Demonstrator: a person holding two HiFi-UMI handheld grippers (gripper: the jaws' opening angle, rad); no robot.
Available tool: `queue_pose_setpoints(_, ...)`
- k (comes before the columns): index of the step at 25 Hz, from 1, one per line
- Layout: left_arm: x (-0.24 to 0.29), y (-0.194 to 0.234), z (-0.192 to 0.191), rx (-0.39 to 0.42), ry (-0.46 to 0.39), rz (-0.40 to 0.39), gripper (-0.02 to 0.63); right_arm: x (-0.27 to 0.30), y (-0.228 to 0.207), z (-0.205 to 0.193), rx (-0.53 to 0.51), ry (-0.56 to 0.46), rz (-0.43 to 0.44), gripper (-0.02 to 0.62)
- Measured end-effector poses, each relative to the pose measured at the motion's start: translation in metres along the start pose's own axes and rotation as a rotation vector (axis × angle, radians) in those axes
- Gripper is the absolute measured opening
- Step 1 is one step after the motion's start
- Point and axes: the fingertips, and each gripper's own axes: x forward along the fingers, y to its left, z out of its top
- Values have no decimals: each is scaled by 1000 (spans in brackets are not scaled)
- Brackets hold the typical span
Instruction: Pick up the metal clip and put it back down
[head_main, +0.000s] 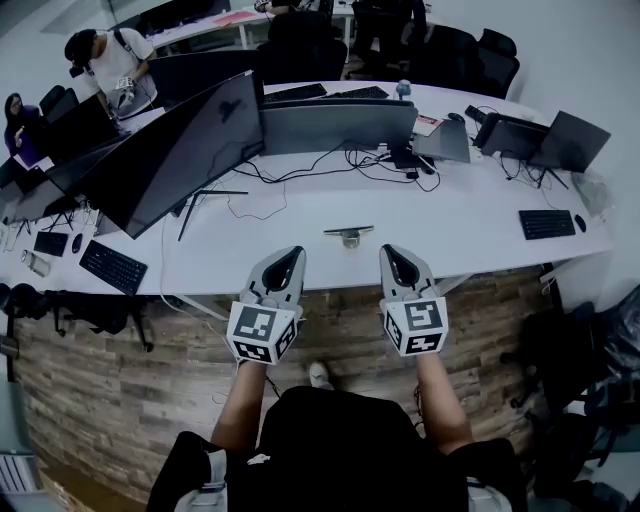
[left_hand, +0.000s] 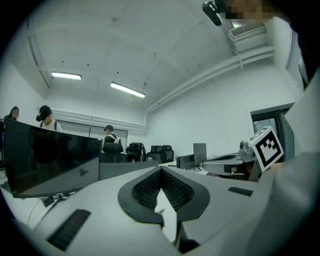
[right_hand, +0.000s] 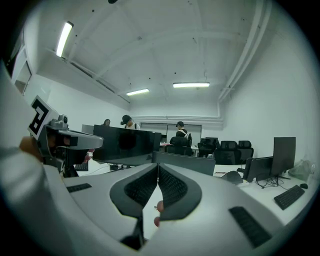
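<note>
Holds left tongs (head_main: 291, 256) and right tongs (head_main: 397, 254) at the white surface (head_main: 300, 215) edge, both pressed together, empty. Finds metal clip (head_main: 349, 235) at 12 o'clock, between both tips, untouched.

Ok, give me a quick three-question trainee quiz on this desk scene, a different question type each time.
1. True or false: the right gripper is holding the metal clip.
2. On the white desk, the clip lies: A) left of both grippers B) ahead of them, between the two C) right of both grippers.
3. Fill in: the left gripper has its jaws ____.
Key: 1 false; 2 B; 3 shut.
</note>
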Motion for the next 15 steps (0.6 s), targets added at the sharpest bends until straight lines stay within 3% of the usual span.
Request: queue_pose_setpoints(15,41,37,-19,-7,35,-72,12,56,-2,-13,-36,49,-45,25)
